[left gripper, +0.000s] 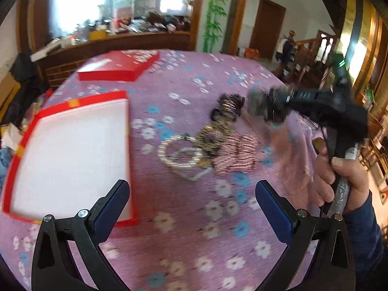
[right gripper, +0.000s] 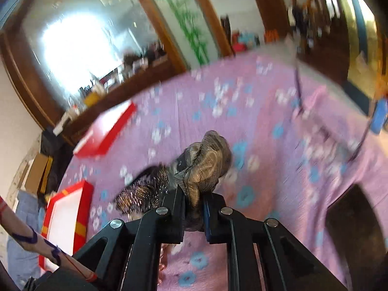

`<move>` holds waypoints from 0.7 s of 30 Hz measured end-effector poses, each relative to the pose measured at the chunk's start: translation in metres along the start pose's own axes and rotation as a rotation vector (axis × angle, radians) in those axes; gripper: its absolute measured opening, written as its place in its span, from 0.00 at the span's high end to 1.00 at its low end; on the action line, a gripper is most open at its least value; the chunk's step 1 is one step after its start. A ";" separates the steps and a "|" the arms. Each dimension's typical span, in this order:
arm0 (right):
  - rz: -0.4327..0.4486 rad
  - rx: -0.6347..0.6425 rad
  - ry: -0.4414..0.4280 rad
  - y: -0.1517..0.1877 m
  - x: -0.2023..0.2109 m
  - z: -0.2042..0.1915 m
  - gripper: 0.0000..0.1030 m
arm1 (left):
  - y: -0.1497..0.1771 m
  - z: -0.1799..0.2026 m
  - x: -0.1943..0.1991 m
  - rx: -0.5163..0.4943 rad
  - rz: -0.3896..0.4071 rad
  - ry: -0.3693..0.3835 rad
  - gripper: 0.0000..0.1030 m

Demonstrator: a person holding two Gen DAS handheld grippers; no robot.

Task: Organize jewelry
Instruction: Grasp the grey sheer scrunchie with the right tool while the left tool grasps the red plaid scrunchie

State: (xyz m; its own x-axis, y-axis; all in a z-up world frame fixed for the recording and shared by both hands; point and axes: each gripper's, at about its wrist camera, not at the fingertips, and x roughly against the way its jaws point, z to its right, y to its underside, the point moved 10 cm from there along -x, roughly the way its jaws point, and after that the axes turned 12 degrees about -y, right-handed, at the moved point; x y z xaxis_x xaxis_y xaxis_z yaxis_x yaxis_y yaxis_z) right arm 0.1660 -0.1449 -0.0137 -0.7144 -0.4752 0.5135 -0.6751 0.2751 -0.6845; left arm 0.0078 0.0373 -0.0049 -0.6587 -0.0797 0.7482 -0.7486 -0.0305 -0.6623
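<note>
1. Fabric hair tie, bronze and gauzy, pinched between the pressed-together fingers of the right gripper, lifted off the tabletop.
2. Soft, light, crushable by the look; best gripped mid-bunch, as now.
3. Left gripper spread wide, holding nothing; jewelry pile just ahead of it, open red box ahead-left.

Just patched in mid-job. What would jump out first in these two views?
The right hand-held gripper is shut on a grey-gold fabric hair tie, held above the purple flowered tablecloth. The left hand-held gripper hangs open, facing a jewelry pile. To its left lies an open red box with a white lining.
</note>
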 end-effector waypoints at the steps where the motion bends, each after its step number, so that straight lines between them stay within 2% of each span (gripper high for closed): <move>1: 0.024 0.001 -0.005 -0.004 0.006 0.001 0.89 | -0.002 0.013 -0.007 -0.011 -0.015 0.018 0.01; 4: 0.052 -0.034 -0.040 -0.009 0.014 0.003 0.88 | -0.002 0.040 -0.022 -0.051 -0.039 0.033 0.11; 6: 0.051 -0.051 -0.052 -0.009 0.014 0.006 0.88 | -0.002 0.058 -0.038 -0.085 -0.066 0.024 0.22; 10: 0.046 -0.068 -0.084 -0.006 0.023 0.005 0.88 | -0.008 0.073 -0.063 -0.110 -0.085 -0.018 0.24; 11: 0.046 -0.066 -0.089 -0.008 0.024 0.004 0.88 | -0.010 0.077 -0.068 -0.117 -0.083 -0.019 0.28; 13: 0.047 -0.061 -0.095 -0.009 0.025 0.002 0.88 | -0.012 0.083 -0.078 -0.130 -0.098 -0.017 0.55; 14: 0.045 -0.059 -0.102 -0.009 0.024 -0.001 0.88 | -0.011 0.085 -0.084 -0.136 -0.118 -0.014 0.79; 15: 0.044 -0.058 -0.105 -0.009 0.022 -0.003 0.88 | -0.010 0.087 -0.091 -0.136 -0.139 -0.013 0.84; 17: 0.046 -0.056 -0.109 -0.010 0.024 -0.003 0.88 | -0.011 0.086 -0.092 -0.139 -0.131 -0.019 0.85; 18: 0.048 -0.057 -0.114 -0.010 0.024 -0.003 0.88 | -0.011 0.086 -0.089 -0.133 -0.127 -0.009 0.89; 21: 0.063 -0.060 -0.123 -0.013 0.028 -0.004 0.88 | -0.013 0.083 -0.073 -0.103 -0.110 0.046 0.90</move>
State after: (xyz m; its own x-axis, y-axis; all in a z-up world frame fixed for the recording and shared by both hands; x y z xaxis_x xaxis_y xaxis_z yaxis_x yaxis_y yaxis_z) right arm 0.1538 -0.1589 0.0119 -0.7304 -0.5533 0.4005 -0.6418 0.3552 -0.6797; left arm 0.0721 -0.0391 -0.0544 -0.5730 -0.0356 0.8188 -0.8189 0.0659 -0.5702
